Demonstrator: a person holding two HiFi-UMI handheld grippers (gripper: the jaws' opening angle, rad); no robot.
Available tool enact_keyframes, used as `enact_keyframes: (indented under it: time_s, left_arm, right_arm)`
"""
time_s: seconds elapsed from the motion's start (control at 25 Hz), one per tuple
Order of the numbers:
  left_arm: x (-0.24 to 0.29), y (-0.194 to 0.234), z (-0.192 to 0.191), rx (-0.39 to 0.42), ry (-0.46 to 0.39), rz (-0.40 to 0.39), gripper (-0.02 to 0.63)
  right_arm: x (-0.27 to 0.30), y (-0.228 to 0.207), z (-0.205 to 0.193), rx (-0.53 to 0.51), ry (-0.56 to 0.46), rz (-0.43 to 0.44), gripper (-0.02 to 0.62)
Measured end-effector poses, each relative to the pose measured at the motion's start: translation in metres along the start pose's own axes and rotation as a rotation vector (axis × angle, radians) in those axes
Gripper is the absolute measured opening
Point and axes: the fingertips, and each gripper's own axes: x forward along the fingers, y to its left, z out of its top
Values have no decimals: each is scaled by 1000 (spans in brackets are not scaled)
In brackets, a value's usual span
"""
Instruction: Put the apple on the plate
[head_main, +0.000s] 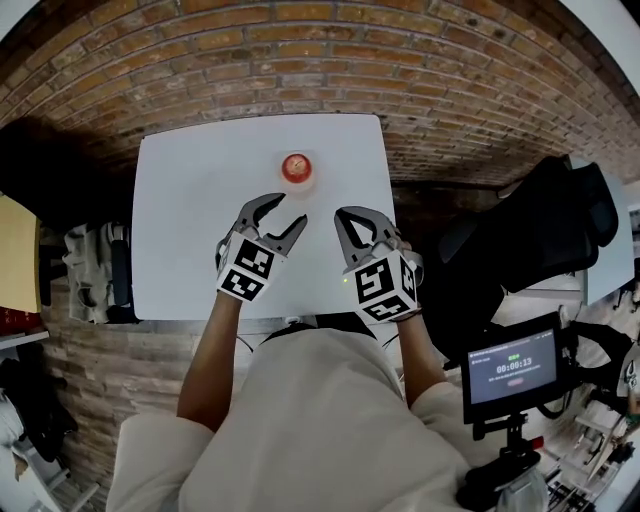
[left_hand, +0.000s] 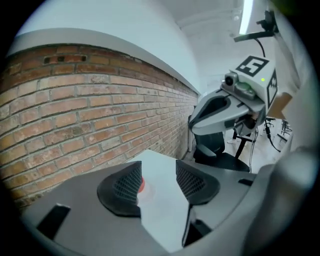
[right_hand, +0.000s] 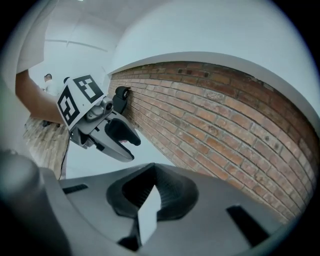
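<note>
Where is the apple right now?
In the head view the apple sits on the plate near the table's far edge, just beyond the left gripper.

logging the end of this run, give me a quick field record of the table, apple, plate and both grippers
table: white, set against a brick wall
apple: red, on the plate, far middle of the table
plate: small, white, under the apple
left gripper: open, nothing between its jaws, above the table on the near side of the apple, apart from it
right gripper: shut, empty, beside the left gripper
task state: apple appears to be on the plate already
</note>
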Motion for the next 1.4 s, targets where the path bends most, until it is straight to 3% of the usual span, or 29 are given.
enact_keyframes:
  time_s: [0.28, 0.84, 1.4]
  left_arm:
    - [-23, -8, 28, -40, -91, 34, 207]
    - [-65, 4, 64, -142, -255, 139, 123]
    - [-91, 6, 89, -191, -352, 120, 72]
  right_arm:
    - [-15, -4, 14, 35, -62, -3, 2]
    - [-40, -13, 41, 253, -248, 60, 2]
    - [-66, -25, 62, 427, -368, 76, 2]
